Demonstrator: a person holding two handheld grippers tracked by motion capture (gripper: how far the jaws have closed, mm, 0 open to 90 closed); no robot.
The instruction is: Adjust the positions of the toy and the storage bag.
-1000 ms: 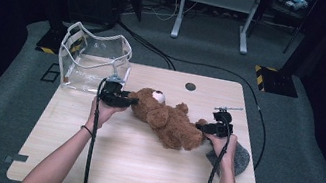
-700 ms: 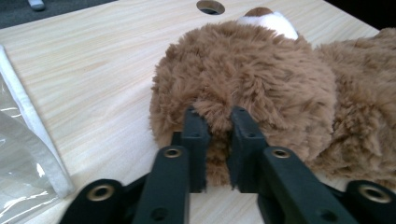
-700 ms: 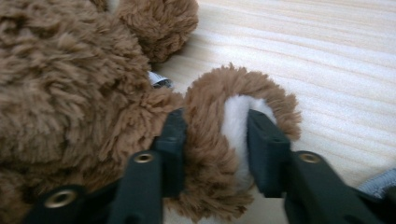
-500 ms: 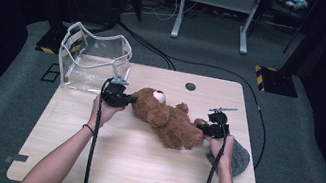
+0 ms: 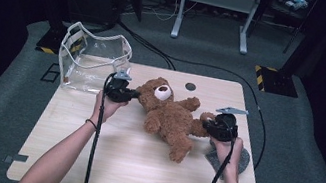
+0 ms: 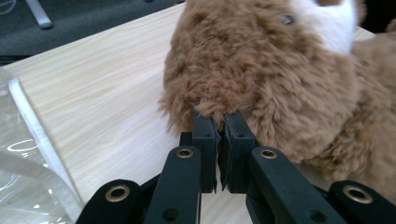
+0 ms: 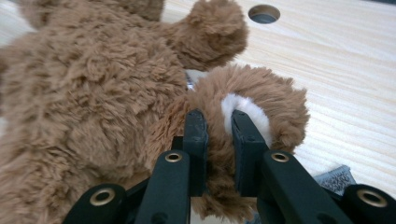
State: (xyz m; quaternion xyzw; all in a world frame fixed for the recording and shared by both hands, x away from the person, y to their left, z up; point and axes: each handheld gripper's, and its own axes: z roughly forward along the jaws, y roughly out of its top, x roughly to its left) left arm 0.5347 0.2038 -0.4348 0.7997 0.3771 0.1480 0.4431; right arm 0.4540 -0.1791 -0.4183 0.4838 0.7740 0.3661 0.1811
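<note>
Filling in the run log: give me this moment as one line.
left gripper: shut on teddy bear ear | right gripper: shut on its foot | clear bag: behind

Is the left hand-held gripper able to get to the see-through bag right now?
Probably not yet: the left hand-held gripper is shut on the teddy bear's ear. The clear bag sits close beside it, nothing between.

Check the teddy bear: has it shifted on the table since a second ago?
Yes. The teddy bear has swung its right-gripper end up toward the table's round hole.
</note>
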